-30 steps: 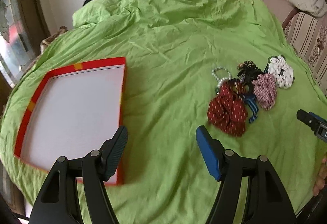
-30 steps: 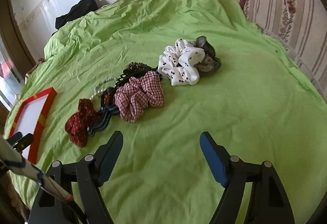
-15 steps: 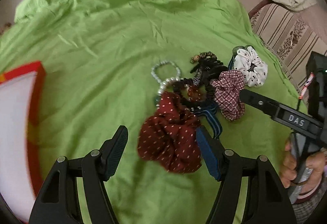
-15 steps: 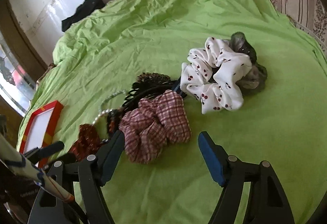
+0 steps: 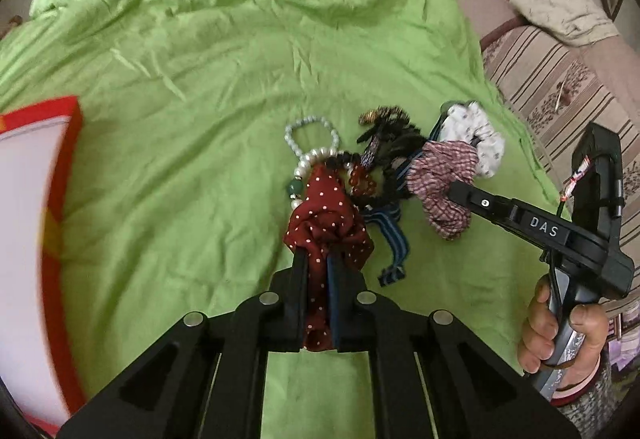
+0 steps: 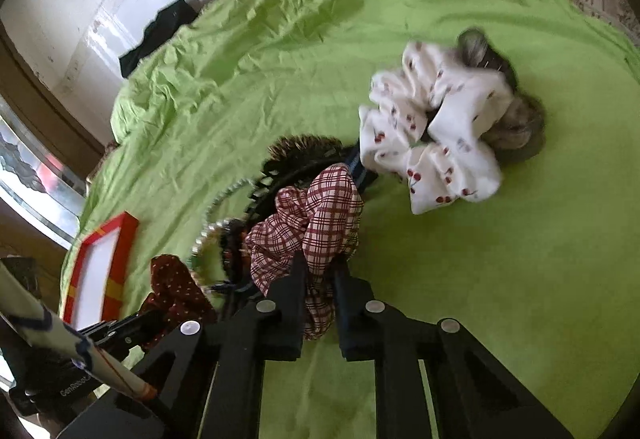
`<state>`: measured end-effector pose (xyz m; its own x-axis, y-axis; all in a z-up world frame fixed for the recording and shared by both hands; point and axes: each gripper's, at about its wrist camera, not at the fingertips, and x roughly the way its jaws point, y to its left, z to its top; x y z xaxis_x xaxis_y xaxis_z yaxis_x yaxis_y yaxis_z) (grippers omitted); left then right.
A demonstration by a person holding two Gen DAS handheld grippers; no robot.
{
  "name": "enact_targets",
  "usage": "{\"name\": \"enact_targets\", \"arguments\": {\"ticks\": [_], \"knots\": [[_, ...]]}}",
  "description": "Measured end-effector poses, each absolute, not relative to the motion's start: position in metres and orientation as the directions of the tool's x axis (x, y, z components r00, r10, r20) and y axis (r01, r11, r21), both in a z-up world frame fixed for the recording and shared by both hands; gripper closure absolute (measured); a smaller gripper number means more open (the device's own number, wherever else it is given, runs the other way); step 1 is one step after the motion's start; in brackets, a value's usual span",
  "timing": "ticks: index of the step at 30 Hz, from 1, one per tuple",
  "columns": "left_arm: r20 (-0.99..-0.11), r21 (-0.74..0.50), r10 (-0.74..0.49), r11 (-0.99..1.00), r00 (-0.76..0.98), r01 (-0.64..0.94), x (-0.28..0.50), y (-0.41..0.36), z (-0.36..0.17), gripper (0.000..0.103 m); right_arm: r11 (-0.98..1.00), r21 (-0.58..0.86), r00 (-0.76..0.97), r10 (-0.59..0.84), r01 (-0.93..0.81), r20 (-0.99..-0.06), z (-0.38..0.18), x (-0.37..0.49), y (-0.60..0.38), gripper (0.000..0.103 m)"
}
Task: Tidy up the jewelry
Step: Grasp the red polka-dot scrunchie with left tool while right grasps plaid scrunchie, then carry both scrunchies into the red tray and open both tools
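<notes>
Closing now: left hand-held gripper jaws clamp red dotted scrunchie; right hand-held gripper, spread a second ago, pinches plaid scrunchie. Both on bed. We judge carry to red tray next.

A bed covered by a wrinkled lime-green sheet carries everything. At its left edge lies a shallow red-rimmed tray with a white floor. Toward the right, a cluster rests on the sheet: a dark red dotted scrunchie, a pale bead bracelet beyond it, a navy striped band, a black comb clip, a red plaid scrunchie, and a white cherry-print scrunchie touching a grey one.
</notes>
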<state>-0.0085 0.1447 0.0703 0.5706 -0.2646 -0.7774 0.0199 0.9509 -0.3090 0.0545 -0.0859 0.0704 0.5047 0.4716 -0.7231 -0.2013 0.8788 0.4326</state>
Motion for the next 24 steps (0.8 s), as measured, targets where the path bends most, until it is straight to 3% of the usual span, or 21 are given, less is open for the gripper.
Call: {"name": "enact_targets", "arguments": {"ticks": [10,17,24], "knots": [[-0.718,-0.335,-0.189,0.937,0.67,-0.095,-0.081,0.209,0.128,0.095,0.843,0.415,0.525,0.538,-0.343,-0.659,0.135,-0.006,-0.052,0.09],[-0.728,-0.187,0.052,0.944,0.684,-0.27,-0.13,0.284,0.142,0.095,0.778,0.383,0.431,0.605,-0.498,-0.669,0.15,-0.035,0.028,0.09],[-0.764,-0.08,0.239,0.887,0.599,-0.455,-0.157,0.371,0.121,0.095,0.675,0.402,0.267,0.662,-0.618,-0.701,0.14,-0.055,0.122,0.09]]}}
